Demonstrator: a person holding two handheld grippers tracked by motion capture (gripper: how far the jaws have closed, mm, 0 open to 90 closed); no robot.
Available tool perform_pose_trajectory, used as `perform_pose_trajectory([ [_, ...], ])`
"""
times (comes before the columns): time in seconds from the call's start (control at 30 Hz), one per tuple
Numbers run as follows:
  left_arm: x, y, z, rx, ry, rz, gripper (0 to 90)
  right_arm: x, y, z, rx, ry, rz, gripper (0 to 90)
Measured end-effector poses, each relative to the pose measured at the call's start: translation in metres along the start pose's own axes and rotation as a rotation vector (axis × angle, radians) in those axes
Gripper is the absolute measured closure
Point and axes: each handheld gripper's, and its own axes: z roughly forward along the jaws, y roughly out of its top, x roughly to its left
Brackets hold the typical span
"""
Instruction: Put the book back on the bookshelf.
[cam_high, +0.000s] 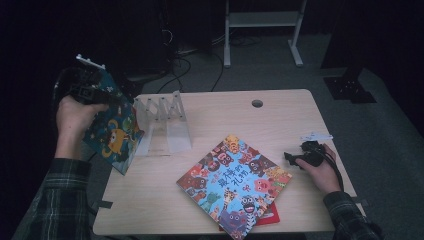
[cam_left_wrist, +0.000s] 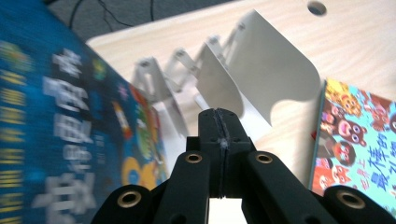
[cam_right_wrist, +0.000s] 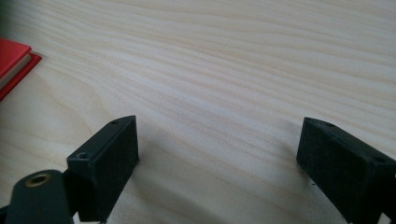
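Left gripper (cam_left_wrist: 219, 122): we saw its jaws clenched flat together with nothing between them, up at the table's left edge.
Blue book (cam_high: 111, 131): it stood tilted off the table's (cam_high: 280, 112) left edge, close beside that gripper; whether the left hand (cam_high: 75, 114) was touching it we could not tell.
Rack (cam_high: 162, 122): white, with upright dividers, it stood on the table just right of the blue book, blocking the way inward from that edge.
Right gripper (cam_right_wrist: 219, 170): we saw its jaws released and wide over bare wood near the right edge.
Flat book (cam_high: 234, 183): it lay at the front middle, on top of a red book (cam_high: 269, 216), near the front edge.
Open room: the far half of the table was bare but for a cable hole (cam_high: 257, 103).
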Motion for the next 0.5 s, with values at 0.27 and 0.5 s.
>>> perform_pose_trajectory([
  [0.27, -0.029, -0.024, 0.032, 0.040, -0.060, 0.065, 84.9, 0.000, 0.000, 0.000, 0.001, 0.000, -0.001, 11.8],
  [0.5, -0.052, -0.045, 0.058, 0.067, -0.101, 0.112, 78.4, 0.000, -0.001, -0.001, -0.001, 0.003, -0.005, 12.4],
])
